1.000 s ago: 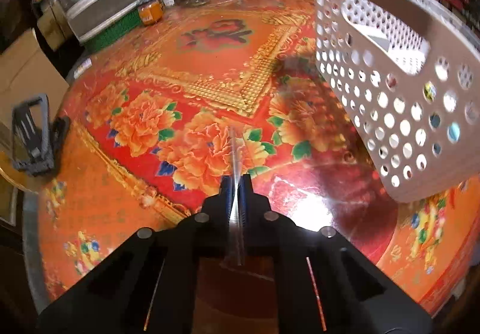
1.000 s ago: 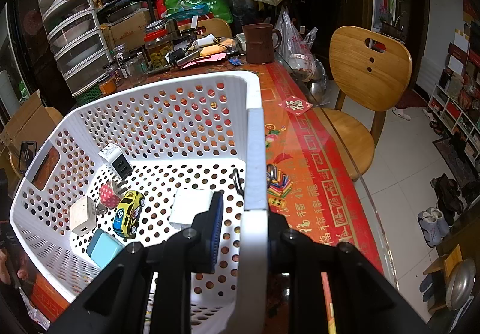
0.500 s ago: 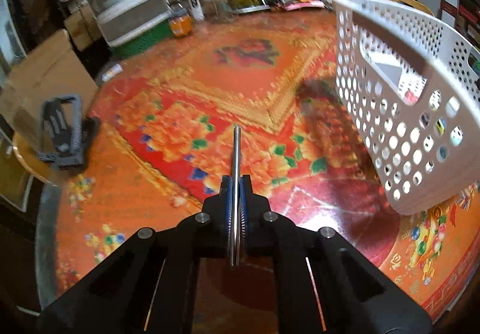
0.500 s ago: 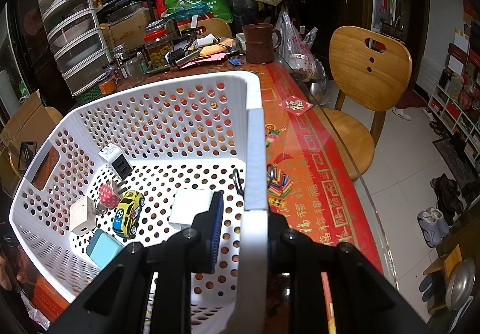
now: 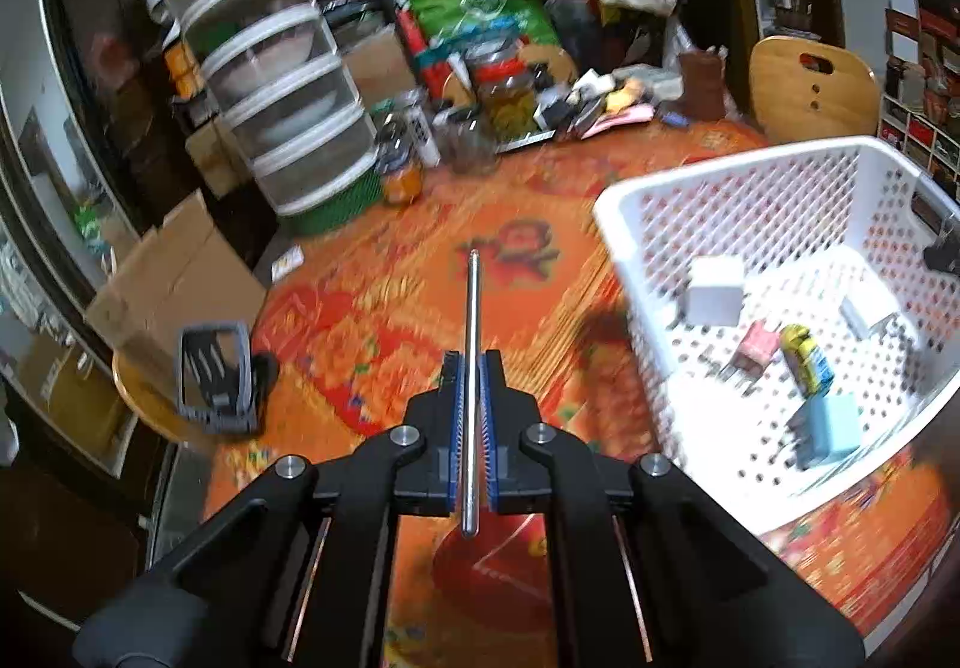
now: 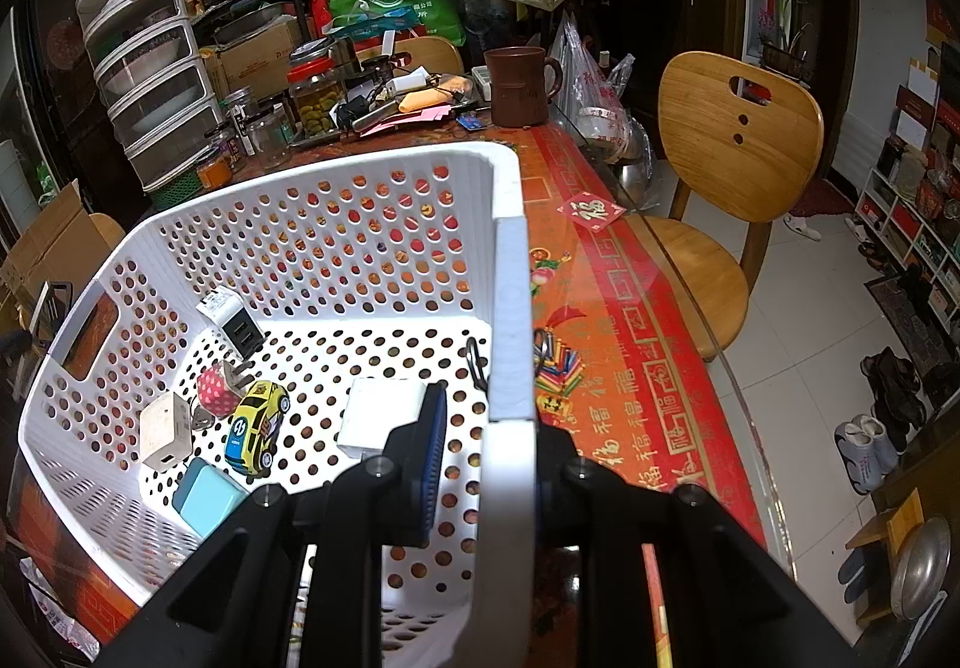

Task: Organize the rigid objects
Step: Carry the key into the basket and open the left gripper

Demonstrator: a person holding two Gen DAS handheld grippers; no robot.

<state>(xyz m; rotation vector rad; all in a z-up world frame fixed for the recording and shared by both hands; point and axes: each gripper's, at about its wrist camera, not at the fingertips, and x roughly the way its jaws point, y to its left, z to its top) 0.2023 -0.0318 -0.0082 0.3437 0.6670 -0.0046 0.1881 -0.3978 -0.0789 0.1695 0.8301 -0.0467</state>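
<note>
My left gripper [image 5: 472, 368] pinches a thin metal rod [image 5: 471, 344] above the floral tablecloth [image 5: 372, 320]. My right gripper [image 6: 489, 428] clamps the white perforated basket [image 6: 300, 176] by its rim; inside lie a yellow toy car [image 6: 257, 426] and chargers [image 6: 231, 321].

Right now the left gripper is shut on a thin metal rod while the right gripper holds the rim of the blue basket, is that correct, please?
Nearly: the basket is white, not blue, as the right wrist view shows. The rest holds: the left gripper is shut on the rod, and the right gripper grips the basket's rim.
</note>
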